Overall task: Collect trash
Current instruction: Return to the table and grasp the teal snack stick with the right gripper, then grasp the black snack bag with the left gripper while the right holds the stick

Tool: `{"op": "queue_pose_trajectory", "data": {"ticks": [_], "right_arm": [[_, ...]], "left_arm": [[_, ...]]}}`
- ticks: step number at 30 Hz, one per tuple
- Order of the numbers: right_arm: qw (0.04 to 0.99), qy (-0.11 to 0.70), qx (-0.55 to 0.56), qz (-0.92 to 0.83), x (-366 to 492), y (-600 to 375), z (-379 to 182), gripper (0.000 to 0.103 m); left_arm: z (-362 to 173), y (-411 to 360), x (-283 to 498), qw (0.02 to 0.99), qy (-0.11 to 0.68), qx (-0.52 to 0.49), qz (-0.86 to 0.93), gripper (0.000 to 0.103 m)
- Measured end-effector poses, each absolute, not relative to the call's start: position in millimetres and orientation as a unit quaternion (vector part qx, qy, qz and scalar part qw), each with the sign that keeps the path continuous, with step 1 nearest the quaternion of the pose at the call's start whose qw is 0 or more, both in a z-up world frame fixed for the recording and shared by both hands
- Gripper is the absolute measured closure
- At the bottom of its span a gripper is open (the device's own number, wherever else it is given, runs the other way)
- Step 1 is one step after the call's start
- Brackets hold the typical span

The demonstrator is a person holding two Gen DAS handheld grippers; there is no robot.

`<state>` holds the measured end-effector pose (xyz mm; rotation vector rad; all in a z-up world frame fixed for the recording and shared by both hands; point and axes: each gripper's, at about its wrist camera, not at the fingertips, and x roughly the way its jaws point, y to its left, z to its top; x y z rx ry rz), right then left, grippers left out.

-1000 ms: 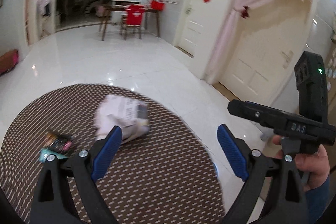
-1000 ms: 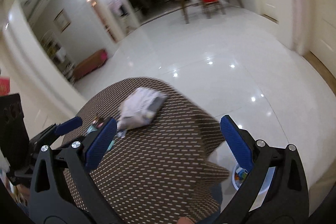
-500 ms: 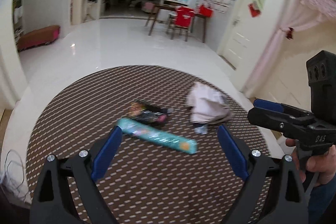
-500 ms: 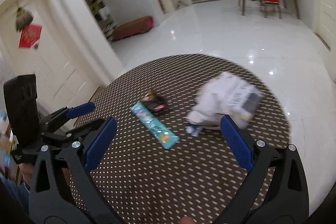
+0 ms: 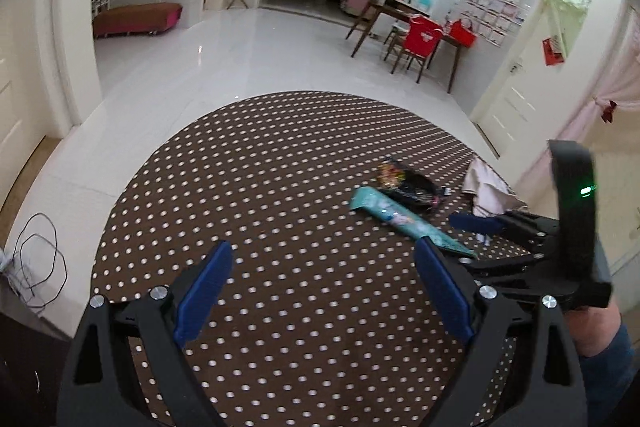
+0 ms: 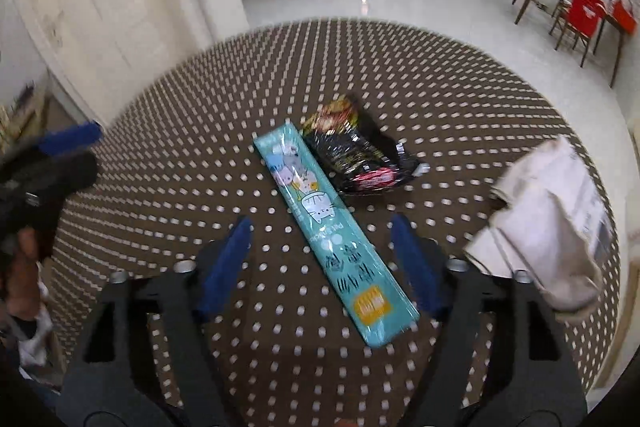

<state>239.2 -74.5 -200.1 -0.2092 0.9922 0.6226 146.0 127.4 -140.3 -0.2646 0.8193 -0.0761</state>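
Three pieces of trash lie on one round dotted tabletop point(image 6: 200, 99): one teal wrapper point(image 6: 328, 231), one black snack packet point(image 6: 356, 155) and one crumpled white bag point(image 6: 552, 219). Two tools are in view.

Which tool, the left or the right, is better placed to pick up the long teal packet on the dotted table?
The right tool: its closing jaws already straddle the teal packet, though the pads are not yet touching it. The left tool hangs open over bare table, with the packet off to its right.
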Motion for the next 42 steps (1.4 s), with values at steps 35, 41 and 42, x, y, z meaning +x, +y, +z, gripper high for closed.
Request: {"op": "queue_pose_trajectory", "data": {"ticks": [35, 41, 42], "right_arm": [[0.873, 0.444, 0.056, 0.196, 117.5, -251.5, -187.1, 0.076], [0.88, 0.431, 0.081, 0.183, 110.8, -268.8, -176.2, 0.076], [0.882, 0.428, 0.085, 0.18, 110.1, -273.6, -173.7, 0.076]], "left_arm": [[-191.6, -21.8, 268.5, 0.881, 0.451, 0.103, -0.099, 0.013], [-192.6, -22.5, 271.8, 0.881, 0.45, 0.063, -0.129, 0.037], [-193.0, -22.7, 270.3, 0.881, 0.45, 0.063, -0.129, 0.037]]}}
